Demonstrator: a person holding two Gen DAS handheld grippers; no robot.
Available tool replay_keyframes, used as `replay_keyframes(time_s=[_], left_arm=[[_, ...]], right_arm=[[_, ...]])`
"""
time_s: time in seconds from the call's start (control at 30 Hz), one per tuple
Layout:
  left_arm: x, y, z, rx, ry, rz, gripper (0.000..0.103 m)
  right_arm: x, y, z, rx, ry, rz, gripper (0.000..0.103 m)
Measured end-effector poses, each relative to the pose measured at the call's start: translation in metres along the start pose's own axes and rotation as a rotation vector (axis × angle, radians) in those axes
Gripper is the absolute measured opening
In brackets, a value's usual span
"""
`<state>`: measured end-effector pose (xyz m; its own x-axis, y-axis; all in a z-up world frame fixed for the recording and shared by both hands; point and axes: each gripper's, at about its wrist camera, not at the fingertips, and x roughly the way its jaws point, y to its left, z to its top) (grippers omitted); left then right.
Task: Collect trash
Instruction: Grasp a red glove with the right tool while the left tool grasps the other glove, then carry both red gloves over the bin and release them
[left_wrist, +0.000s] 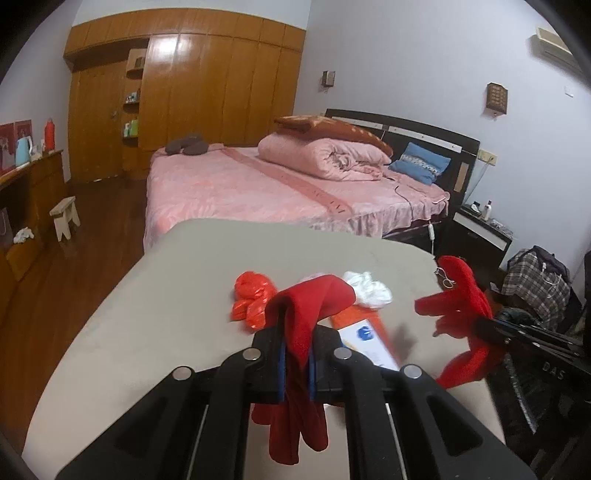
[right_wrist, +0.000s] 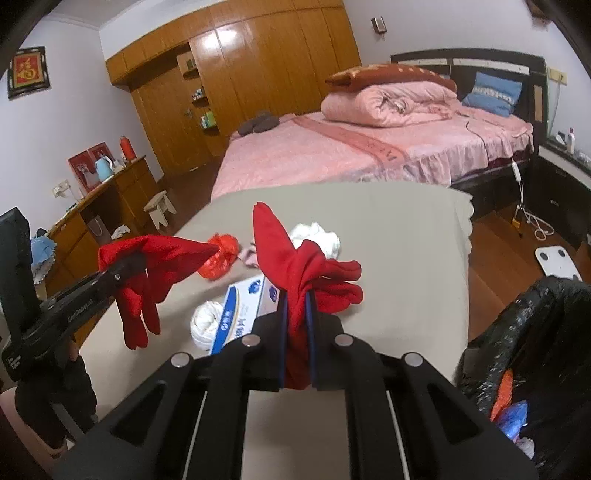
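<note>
Left tool (left_wrist: 297, 354) and right tool (right_wrist: 297, 332) are each clamped on a limp, crumpled red glove (left_wrist: 306, 314) (right_wrist: 295, 258), held above the beige surface (left_wrist: 147, 314) where crumpled red plastic (left_wrist: 251, 295), white wads (left_wrist: 369, 288) and a box (right_wrist: 240, 310) lie.

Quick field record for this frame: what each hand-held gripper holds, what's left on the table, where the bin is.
left hand-held gripper: shut on red glove
right hand-held gripper: shut on second red glove
table: orange-red bag, white wads, tissue box
trash bin: black liner, right of table, holds some trash
</note>
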<state>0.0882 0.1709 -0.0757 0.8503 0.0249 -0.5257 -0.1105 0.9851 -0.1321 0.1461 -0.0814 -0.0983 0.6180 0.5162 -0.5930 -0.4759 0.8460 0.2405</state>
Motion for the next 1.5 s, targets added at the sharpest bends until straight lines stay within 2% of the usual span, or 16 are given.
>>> replay_keyframes(time_s=[0.3,0.6,1.2,1.5], left_arm=[[-0.017,-0.040,0.006,0.055,-0.019,-0.055,0.008],[-0.025,-0.086,0.015,0.085,-0.037,-0.144,0.008],[-0.022,-0.213,0.008,0.204,-0.025,-0.374,0.008],[-0.011,-0.270,-0.005,0.249,0.008,-0.472,0.008]], right_arm=[[-0.031,-0.005,0.006,-0.002,-0.046,-0.015,0.008],[-0.070,-0.029,0.002,0.022,-0.085,-0.076,0.008],[-0.154,-0.125,-0.040,0.145,-0.133,-0.320,0.008],[-0.179,-0.165,-0.063,0.191,-0.129,-0.418,0.008]])
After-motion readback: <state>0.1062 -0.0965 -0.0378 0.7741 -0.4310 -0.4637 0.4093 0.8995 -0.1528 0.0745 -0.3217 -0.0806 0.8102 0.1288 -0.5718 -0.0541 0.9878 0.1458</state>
